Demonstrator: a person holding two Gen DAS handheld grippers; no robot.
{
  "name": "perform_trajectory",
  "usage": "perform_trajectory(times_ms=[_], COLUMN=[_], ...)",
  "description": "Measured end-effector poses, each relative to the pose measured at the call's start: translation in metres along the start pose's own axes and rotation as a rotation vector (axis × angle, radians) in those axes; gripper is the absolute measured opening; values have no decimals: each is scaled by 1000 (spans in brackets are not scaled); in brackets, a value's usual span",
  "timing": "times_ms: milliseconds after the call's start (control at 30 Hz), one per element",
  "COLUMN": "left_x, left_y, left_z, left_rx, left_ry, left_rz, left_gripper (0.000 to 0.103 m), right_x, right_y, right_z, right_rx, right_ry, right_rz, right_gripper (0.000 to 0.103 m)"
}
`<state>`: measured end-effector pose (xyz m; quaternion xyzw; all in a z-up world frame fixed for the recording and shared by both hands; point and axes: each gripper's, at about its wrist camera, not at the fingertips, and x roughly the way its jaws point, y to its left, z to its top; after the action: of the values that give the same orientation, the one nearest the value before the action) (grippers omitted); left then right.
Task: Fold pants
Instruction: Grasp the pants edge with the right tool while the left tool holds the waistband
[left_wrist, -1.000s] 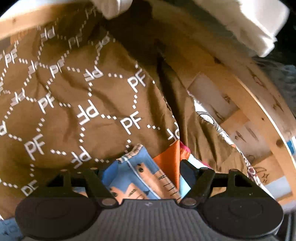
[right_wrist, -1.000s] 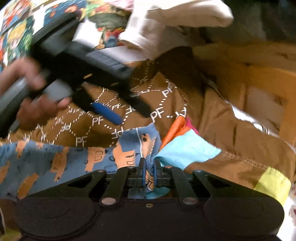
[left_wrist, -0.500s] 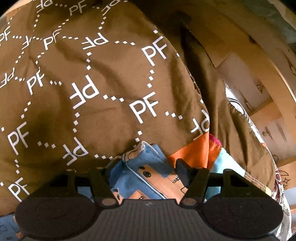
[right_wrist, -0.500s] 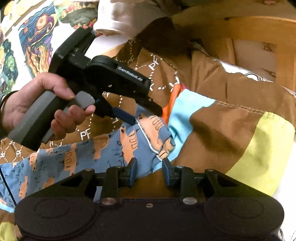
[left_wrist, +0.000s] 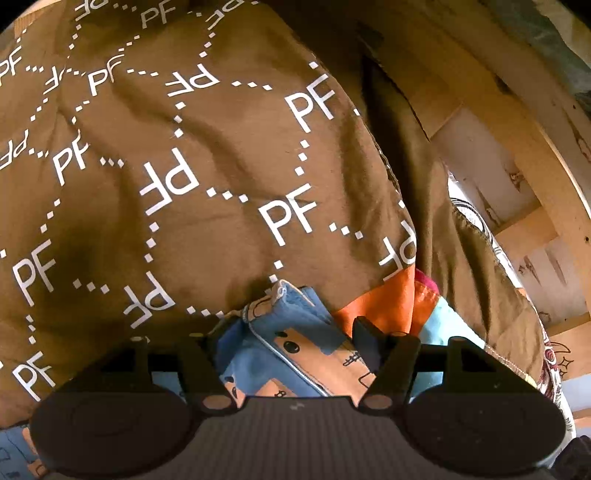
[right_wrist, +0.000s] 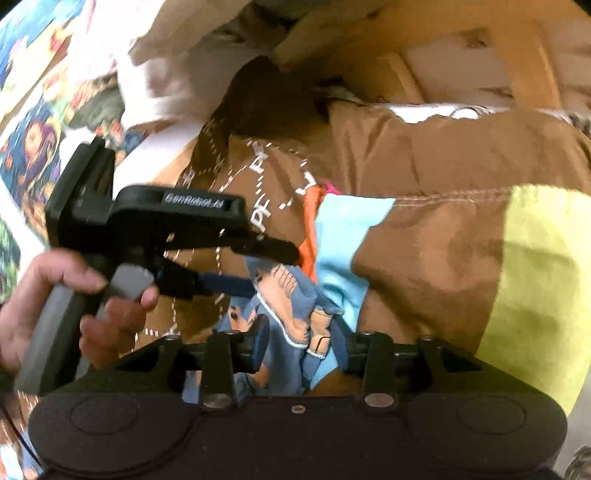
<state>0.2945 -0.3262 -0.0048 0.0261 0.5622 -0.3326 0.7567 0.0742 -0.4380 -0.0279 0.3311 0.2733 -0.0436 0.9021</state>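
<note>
In the left wrist view, the left gripper (left_wrist: 284, 343) sits at the bottom centre with its fingers spread wide, and the bunched corner of the blue patterned pants (left_wrist: 291, 332) lies between them without being pinched. Above it, filling most of the frame, is a brown cloth printed with "PF" (left_wrist: 207, 155), and a wooden frame (left_wrist: 517, 122) curves down the right edge. In the right wrist view, the right gripper (right_wrist: 301, 334) at the bottom centre also has its fingers apart, the same white-edged pants corner (right_wrist: 291, 306) resting loosely between them. The left gripper (right_wrist: 258, 266) reaches in from the left of the frame, its hand (right_wrist: 59, 306) on the grey handle, fingers set just above the pants. A colour-block brown, yellow and light blue garment (right_wrist: 480, 258) lies to the right. The pants look thin, soft and light, likely to slump and crease; the piped hem seems the firmest place to pinch.
</note>
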Motion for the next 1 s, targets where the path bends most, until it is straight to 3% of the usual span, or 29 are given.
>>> perform_trajectory(times_ms=[33, 133, 367, 467, 600, 700, 767, 800, 867, 1000], left_x=[0, -3, -16, -23, -28, -28, -28, -29, -34, -65], left_y=[0, 1, 10, 8, -2, -6, -6, -5, -2, 12], left_z=[0, -1, 3, 5, 6, 4, 1, -1, -5, -19], left_rx=[-1, -6, -88, -82, -47, -20, -8, -3, -10, -17], left_ry=[0, 6, 53, 52, 54, 55, 53, 53, 40, -45], left_rz=[-1, -11, -52, -41, 25, 71, 96, 99, 91, 32], left_gripper=[71, 71, 76, 78, 78, 68, 40, 34, 13, 9], right_x=[-1, -5, -14, -10, -8, -8, -9, -9, -12, -19], right_y=[-1, 3, 77, 88, 91, 94, 95, 96, 98, 100], right_z=[0, -2, -40, -53, -59, -63, -66, -67, -69, -71], right_rx=[9, -27, -658, -785, -845, -882, -905, -912, -921, -930], right_ry=[-4, -26, -111, -94, -84, -89, -91, -92, -99, -134], right_rz=[-6, -9, -73, -80, -88, -88, -84, -80, -67, -27], right_gripper=[16, 13, 12, 12, 12, 12, 12, 12, 12, 12])
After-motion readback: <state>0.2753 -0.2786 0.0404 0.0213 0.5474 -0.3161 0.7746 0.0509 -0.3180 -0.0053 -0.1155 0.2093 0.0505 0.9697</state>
